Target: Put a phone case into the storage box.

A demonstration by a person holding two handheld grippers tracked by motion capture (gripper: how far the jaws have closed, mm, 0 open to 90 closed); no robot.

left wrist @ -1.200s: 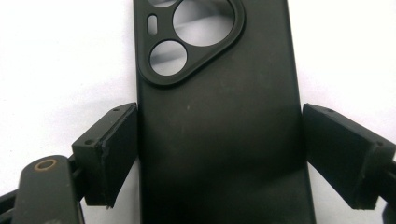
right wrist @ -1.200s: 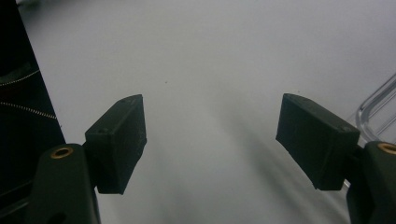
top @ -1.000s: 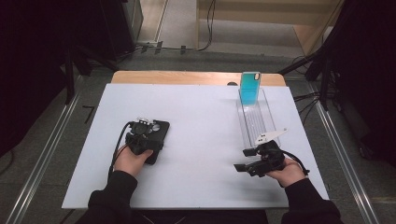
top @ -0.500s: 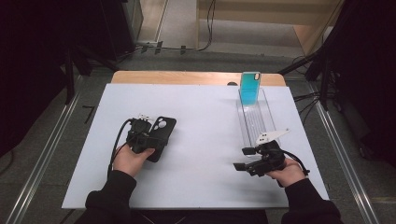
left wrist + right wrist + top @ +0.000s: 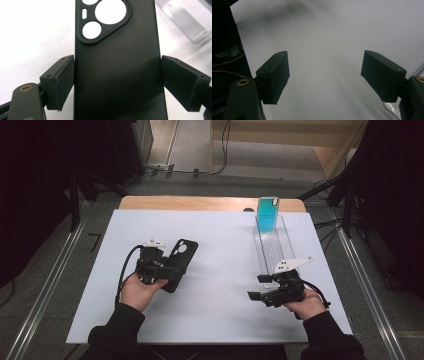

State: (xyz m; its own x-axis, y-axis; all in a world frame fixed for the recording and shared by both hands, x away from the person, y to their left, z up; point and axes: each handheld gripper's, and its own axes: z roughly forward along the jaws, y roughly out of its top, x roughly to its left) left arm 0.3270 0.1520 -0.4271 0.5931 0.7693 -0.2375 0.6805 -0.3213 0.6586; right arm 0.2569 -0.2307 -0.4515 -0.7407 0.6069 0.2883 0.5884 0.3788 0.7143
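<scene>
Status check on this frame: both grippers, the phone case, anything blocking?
Left gripper shut on black phone case, tilted off the table. Right gripper open, empty, beside clear rack. Teal case upright at the rack's far end. Nothing blocking.

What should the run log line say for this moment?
left gripper: shut on black phone case | right gripper: open, nothing between jaws | teal phone case: upright in clear rack
</scene>
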